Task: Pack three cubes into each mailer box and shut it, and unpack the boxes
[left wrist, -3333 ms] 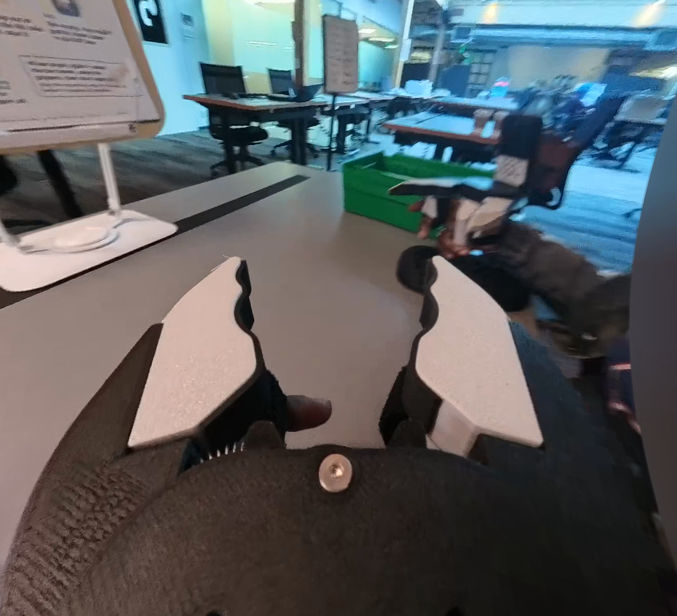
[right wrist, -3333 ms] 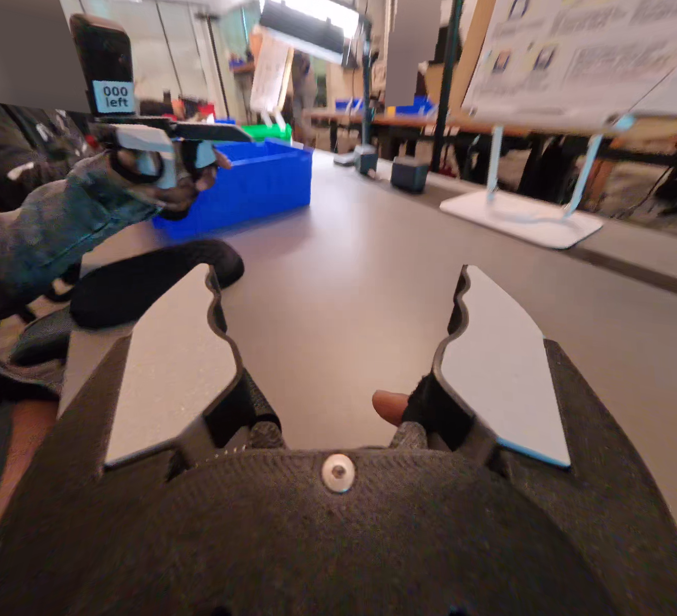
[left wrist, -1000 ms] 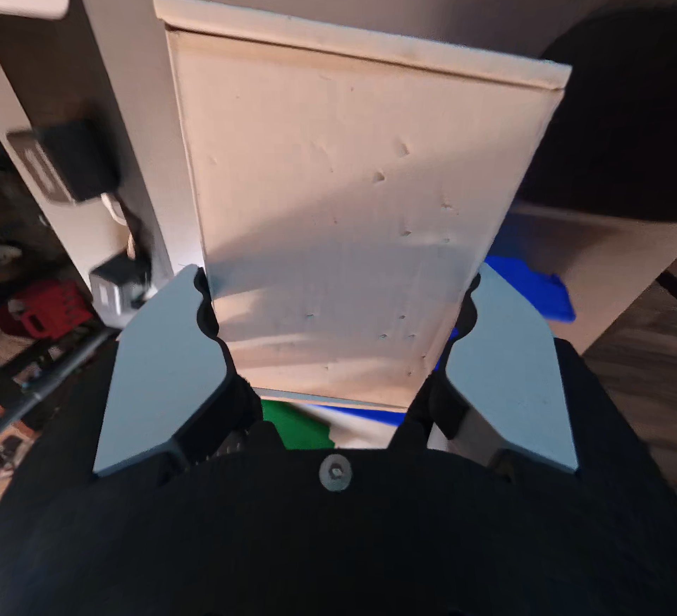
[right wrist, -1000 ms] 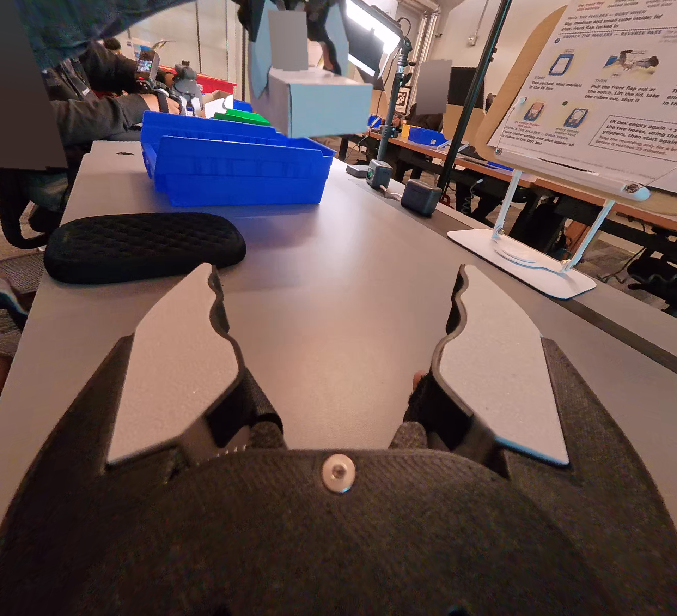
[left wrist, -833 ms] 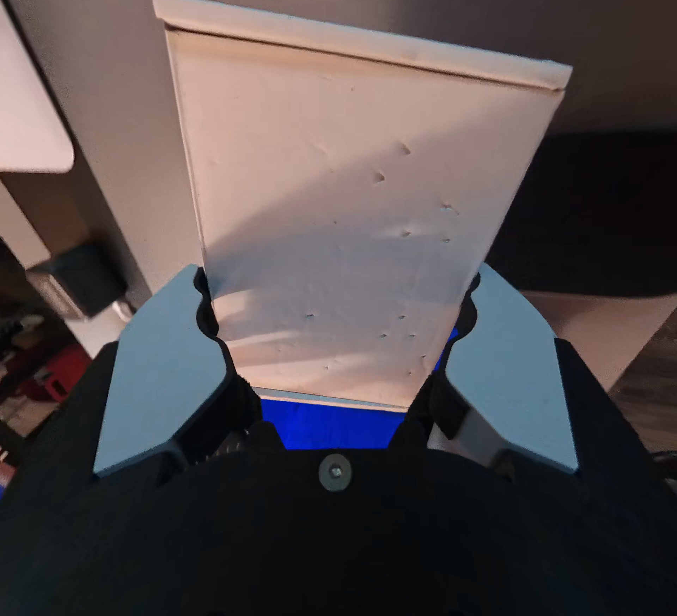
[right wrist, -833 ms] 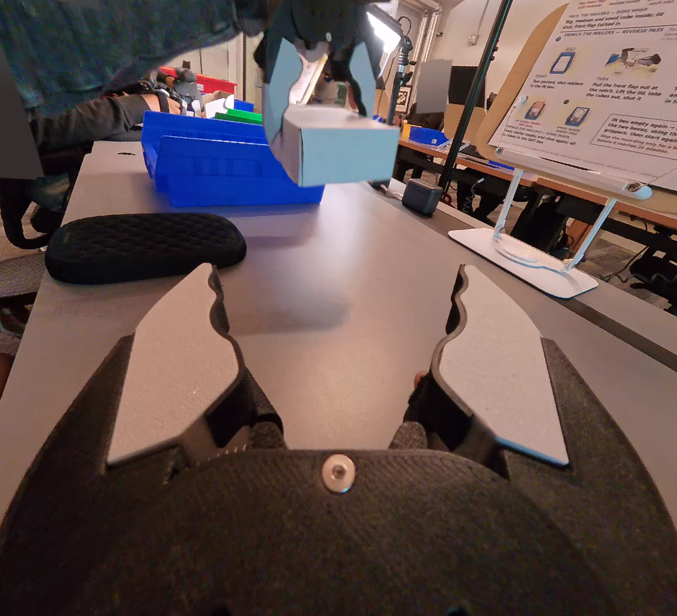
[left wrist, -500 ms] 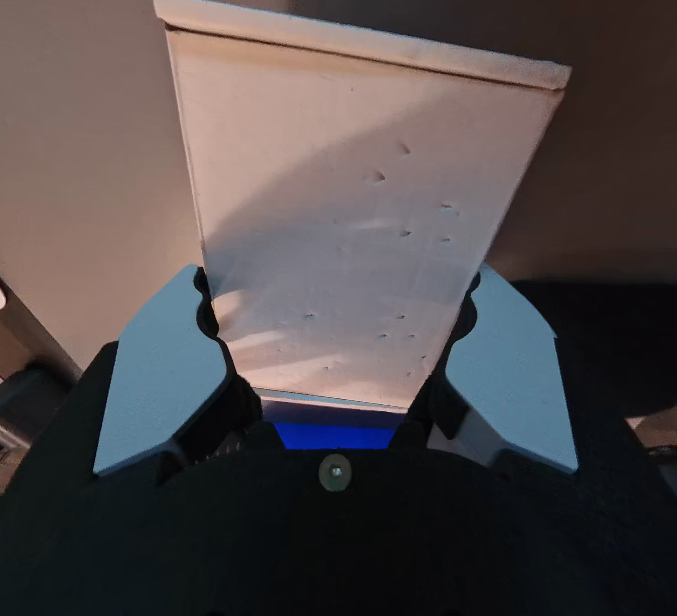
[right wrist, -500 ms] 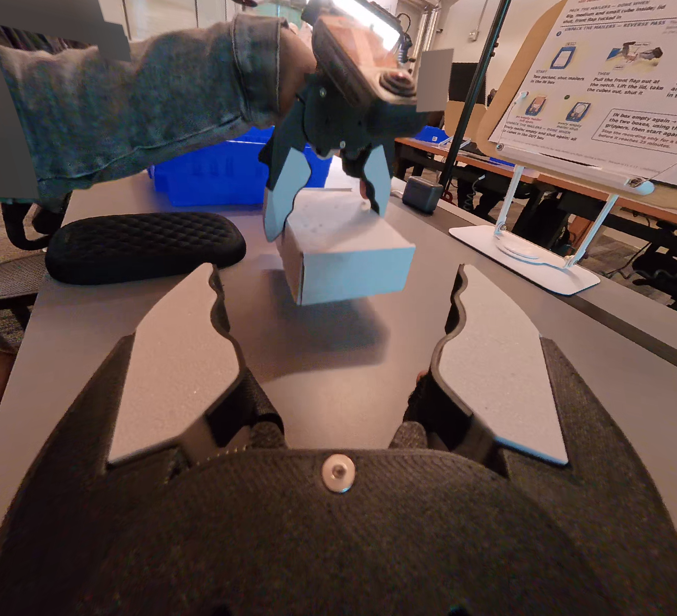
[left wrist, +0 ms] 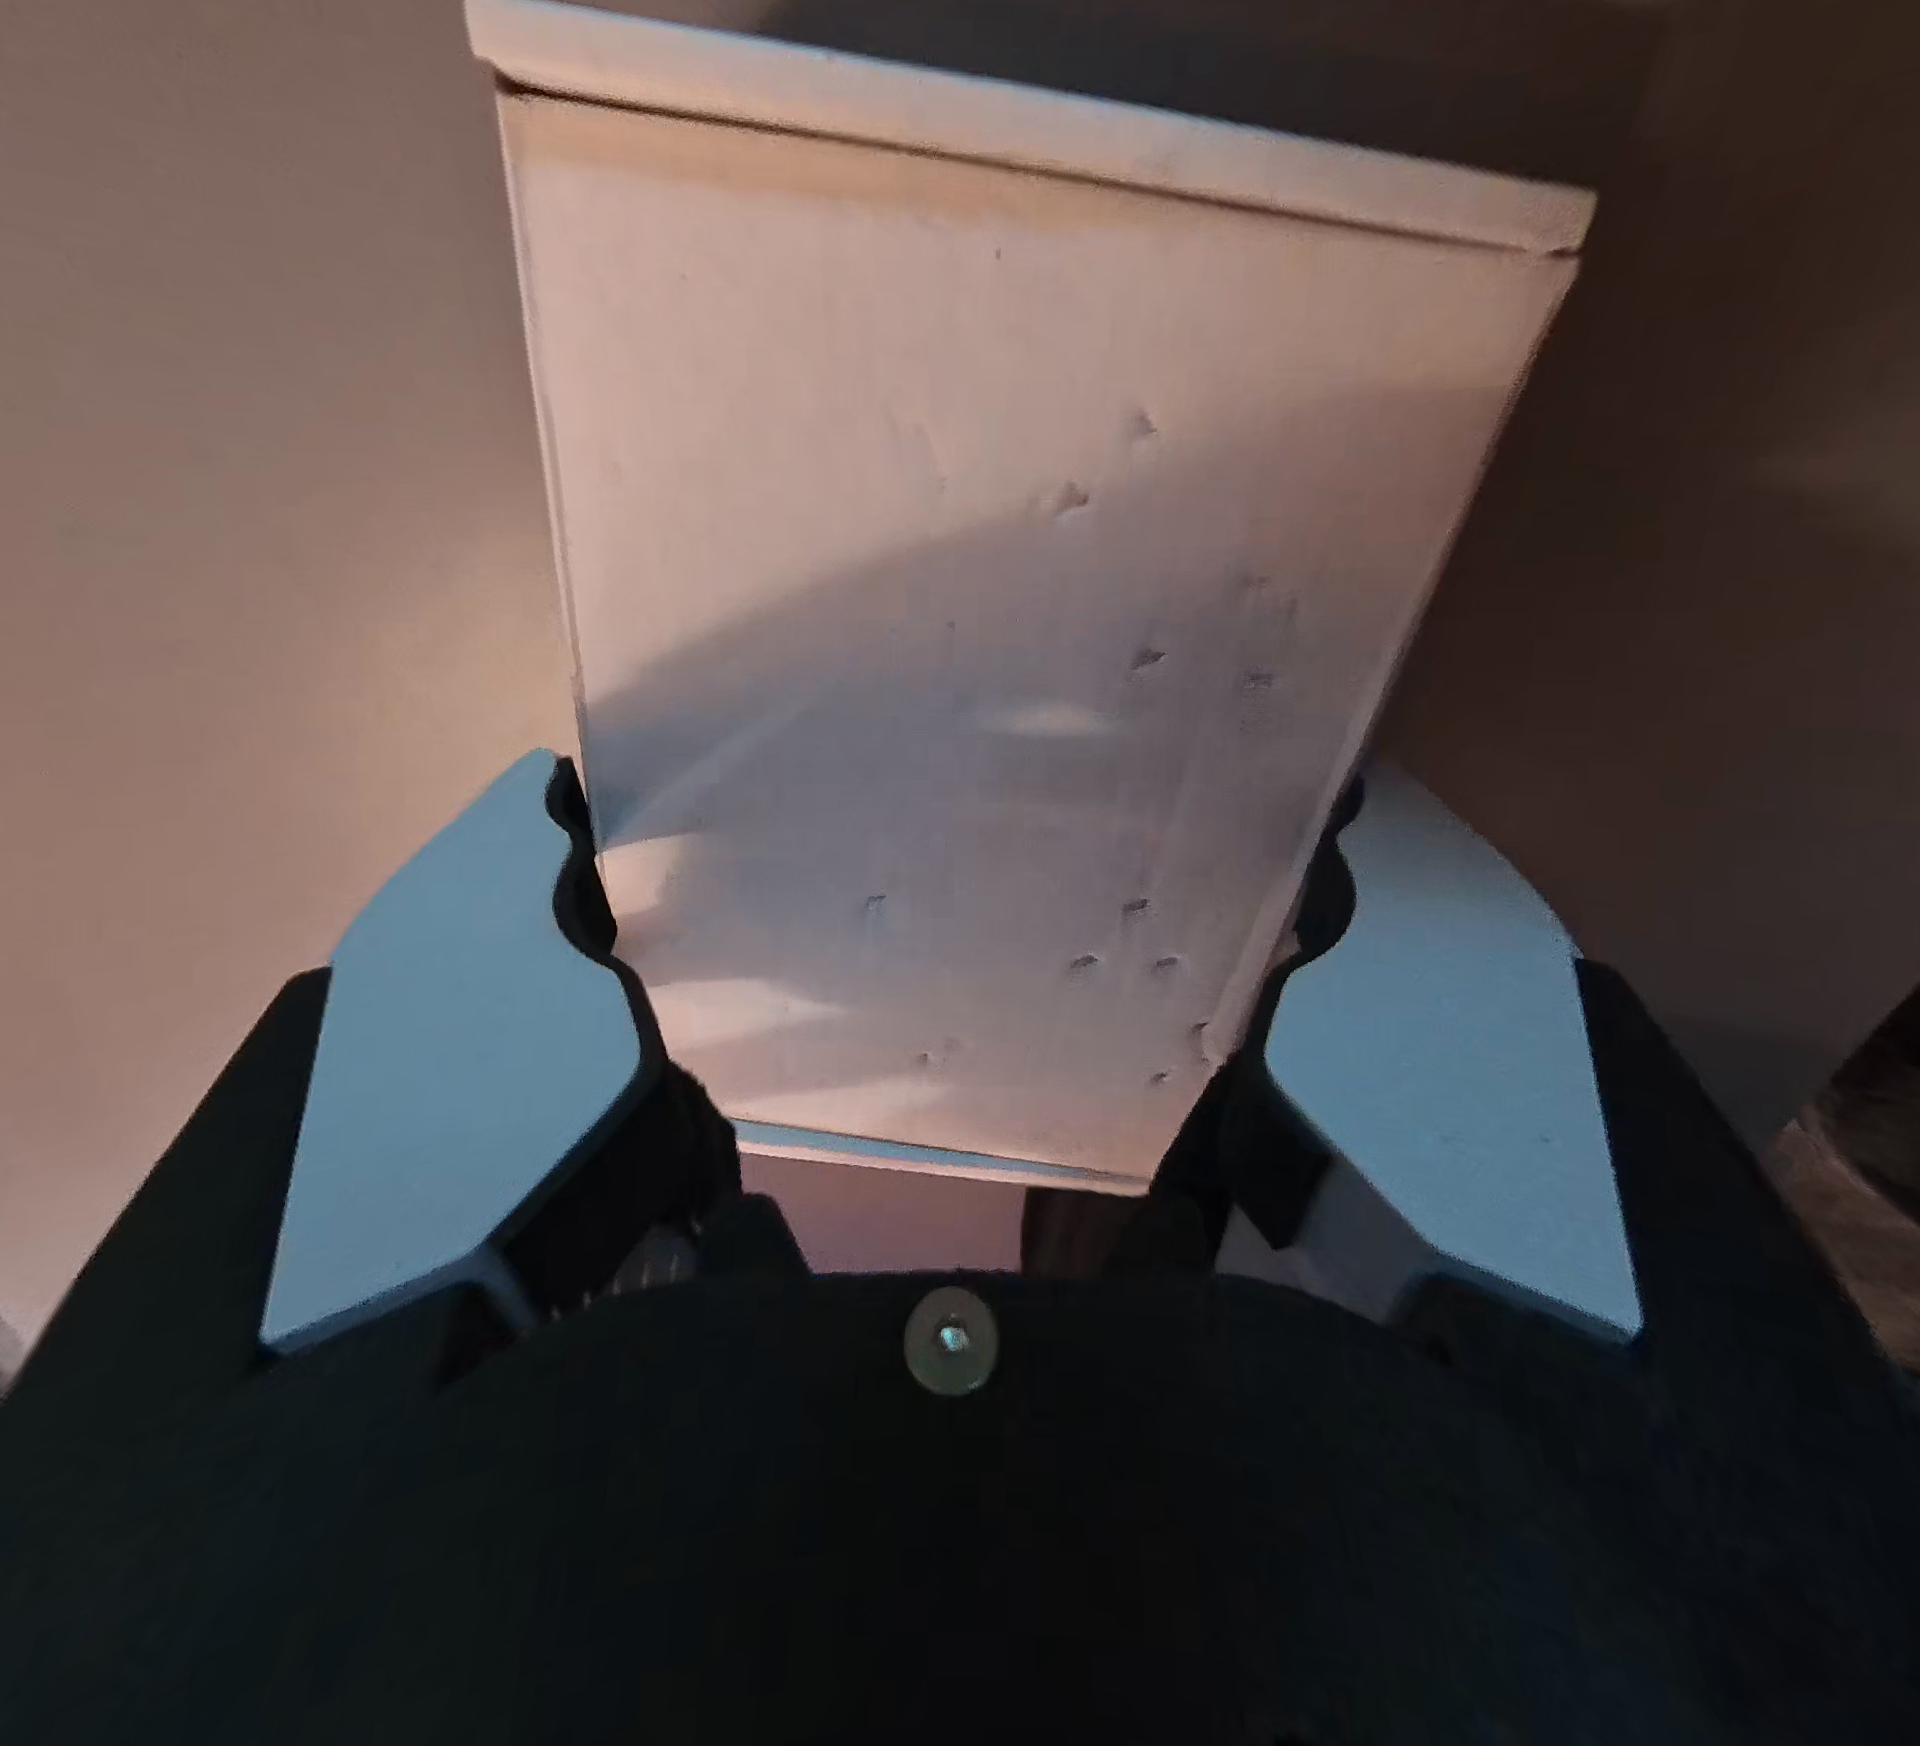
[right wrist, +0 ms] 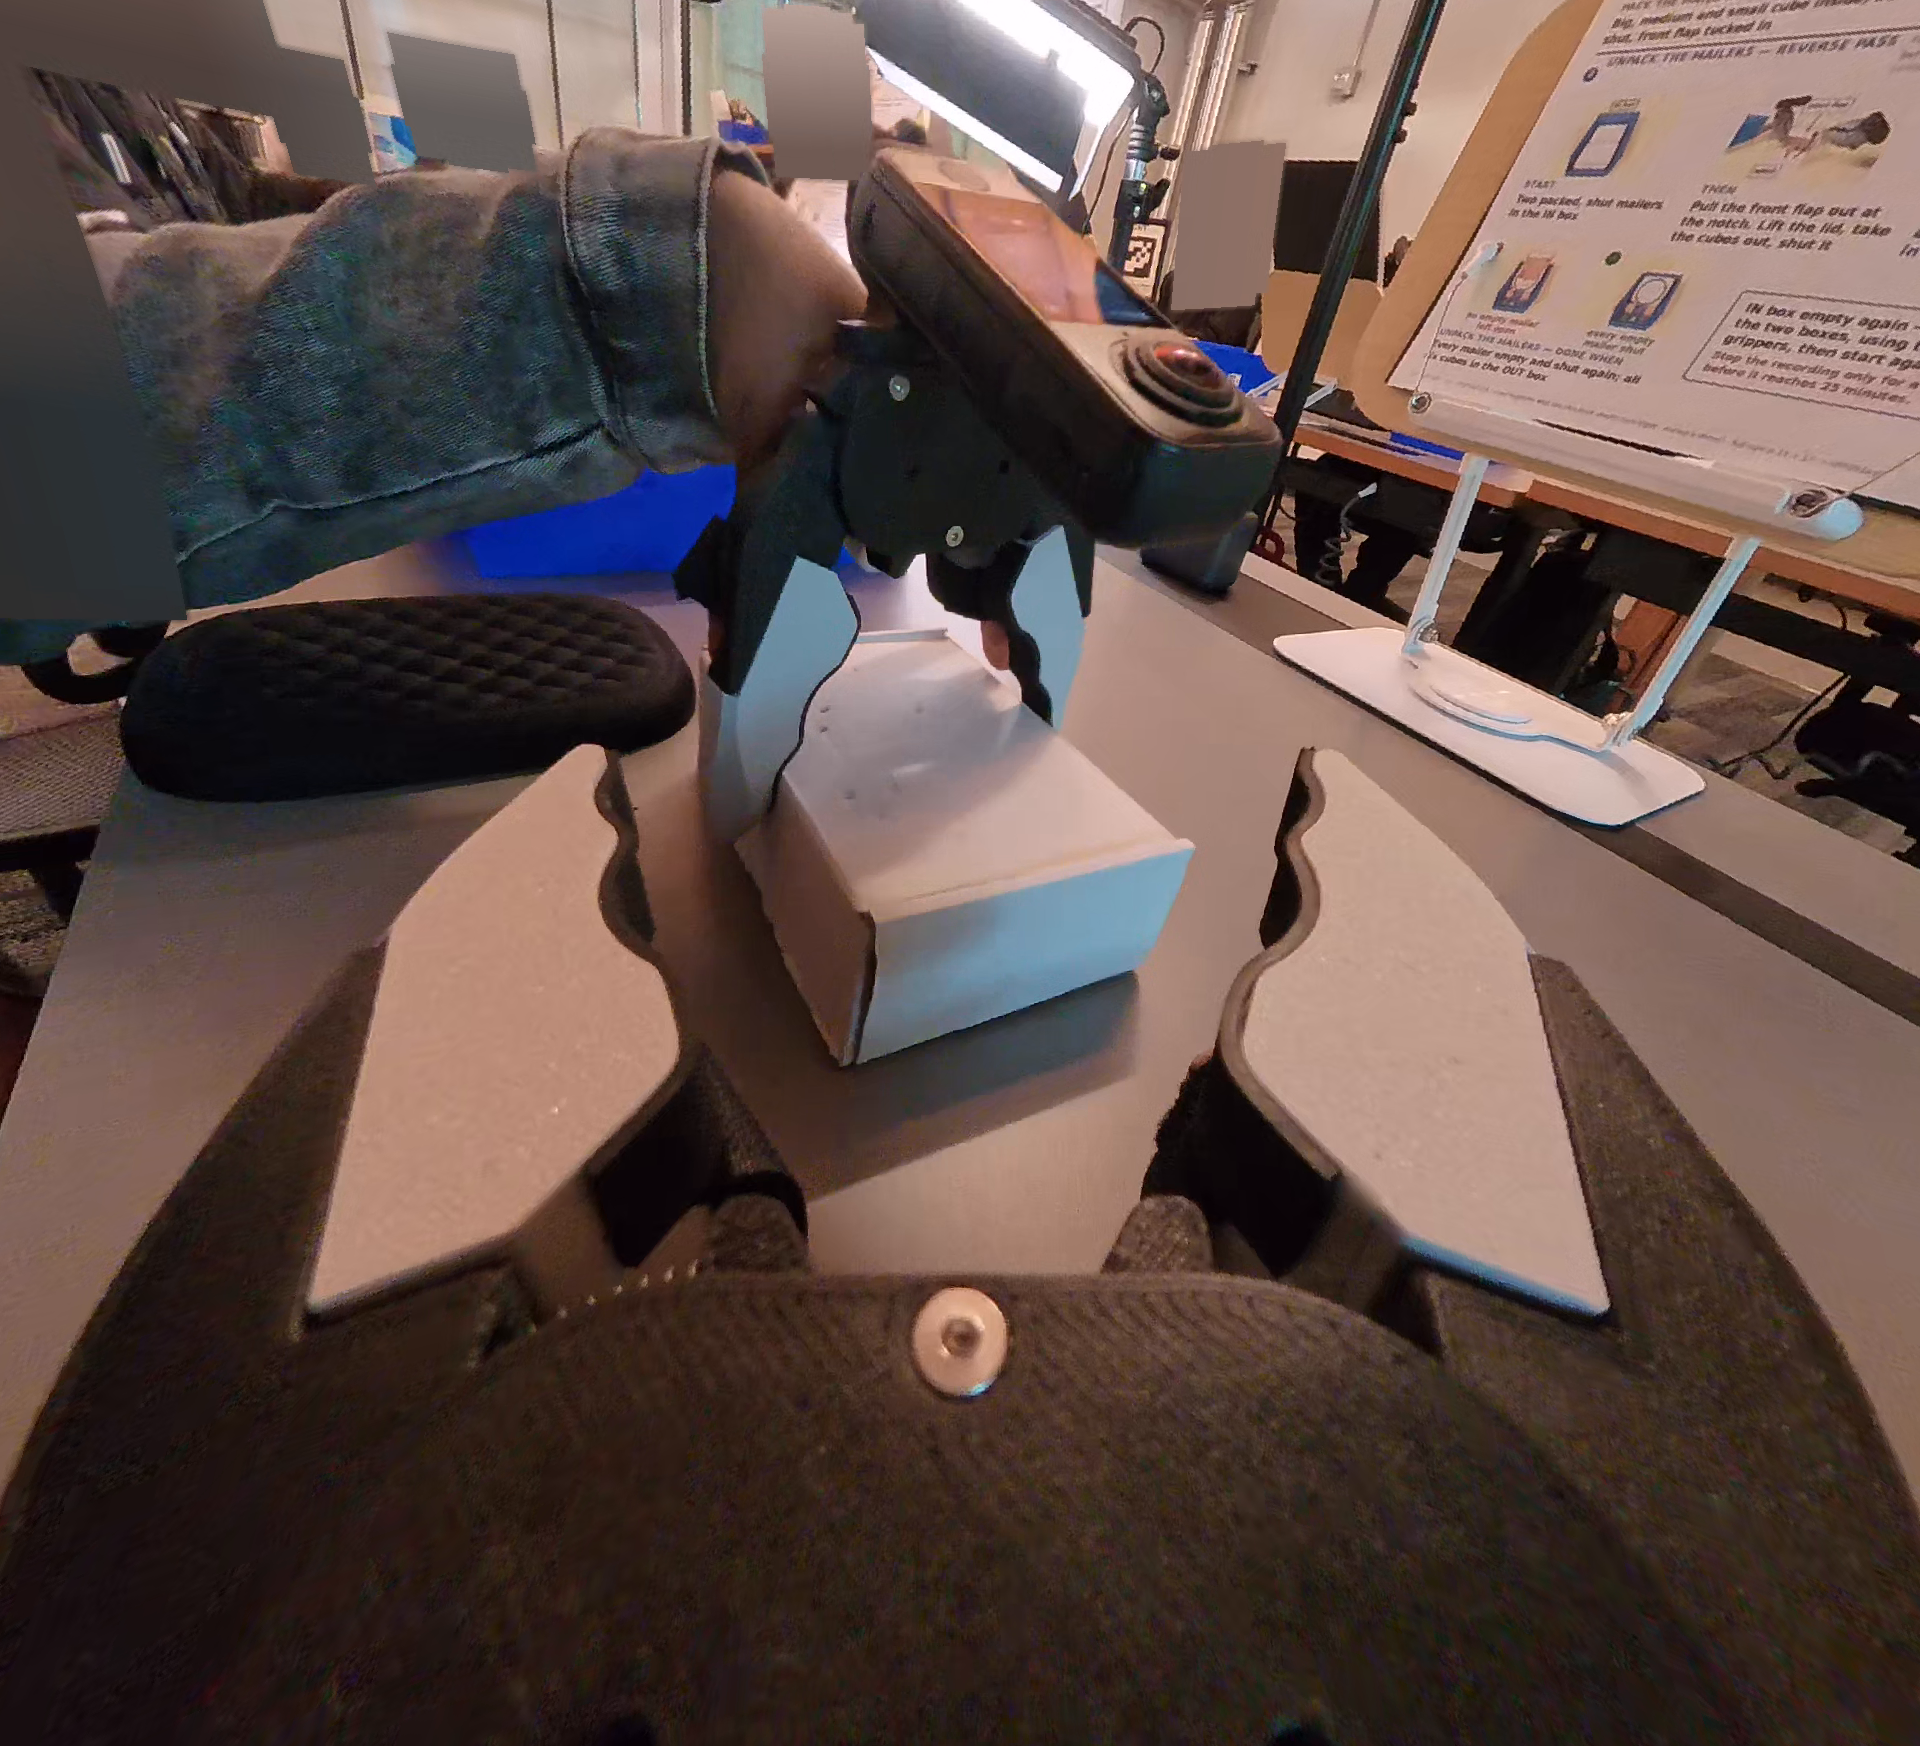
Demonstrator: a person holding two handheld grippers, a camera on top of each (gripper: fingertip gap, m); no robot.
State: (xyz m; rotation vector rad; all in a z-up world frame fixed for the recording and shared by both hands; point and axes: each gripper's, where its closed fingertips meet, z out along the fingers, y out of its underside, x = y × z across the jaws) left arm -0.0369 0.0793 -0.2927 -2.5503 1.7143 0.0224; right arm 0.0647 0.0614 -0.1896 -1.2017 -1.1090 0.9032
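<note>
A shut white mailer box (left wrist: 997, 553) is held by its two sides between the fingers of my left gripper (left wrist: 956, 777). In the right wrist view the same box (right wrist: 987, 875) sits low on the grey table (right wrist: 260, 917), with its shadow right under it. The left gripper (right wrist: 904, 751) clamps its far end from above, held by a hand in a denim sleeve. My right gripper (right wrist: 953, 761) is open and empty, low over the table just in front of the box. No cubes are in view.
A black padded rest (right wrist: 405, 688) lies at the left of the table. A blue bin (right wrist: 603, 533) stands behind the sleeve. An instruction board (right wrist: 1704, 190) on a white stand (right wrist: 1486, 720) is at the right. A light bar (right wrist: 997, 65) hangs beyond.
The left gripper has carried the box from high over the blue bin down to the table in front of my right gripper. The right gripper has stayed open and still.
</note>
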